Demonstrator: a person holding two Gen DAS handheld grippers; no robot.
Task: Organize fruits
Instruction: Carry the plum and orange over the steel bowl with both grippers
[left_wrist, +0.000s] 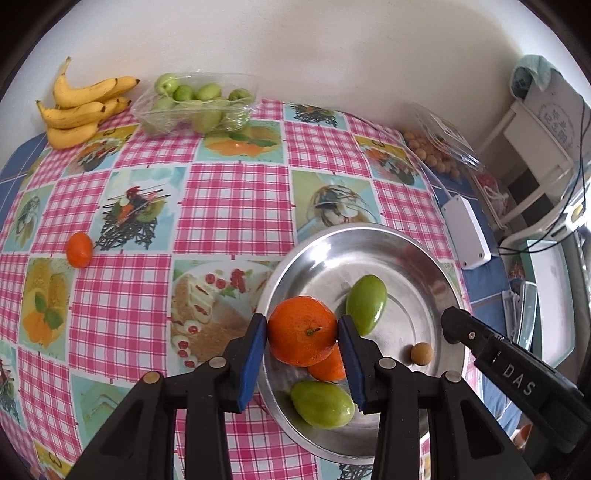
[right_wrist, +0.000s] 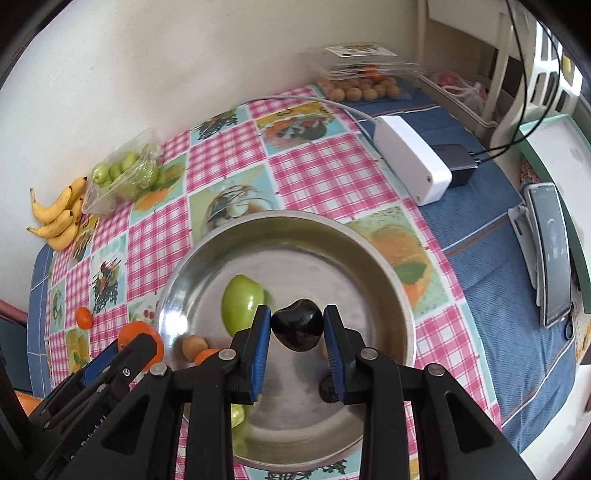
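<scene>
Left tongs (left_wrist: 302, 334): blue pads clamped on a round orange mandarin (left_wrist: 301, 330), held above the near-left rim of the round shiny steel plate (left_wrist: 436, 266). Below it in the plate: a second orange fruit (left_wrist: 328, 367), partly hidden, and a green oval fruit (left_wrist: 321, 404) at the near edge. A second green oval fruit (left_wrist: 366, 303) lies nearer the plate's middle; a small round tan fruit (left_wrist: 421, 353) sits toward the right rim.

Right tongs (right_wrist: 297, 325): pads clamped on a glossy dark, near-black rounded fruit (right_wrist: 297, 325), held above the plate's middle. Another dark fruit (right_wrist: 327, 387) lies in the plate just under the right pad.

On the worktop, covered with a pink-checked tablecloth with fruit pictures (left_wrist: 236, 206), a small orange kumquat-like fruit (left_wrist: 78, 249) lies alone, well left of the plate. A white rectangular plastic box (right_wrist: 410, 158) with a cable sits beyond the plate on the right, on blue cloth.

Far edge, against the wall: a bunch of yellow bananas (left_wrist: 81, 107) at the left, beside it a clear plastic tray of small green fruits (left_wrist: 195, 101); at the right, a clear plastic punnet over small tan round fruits (right_wrist: 360, 88)
</scene>
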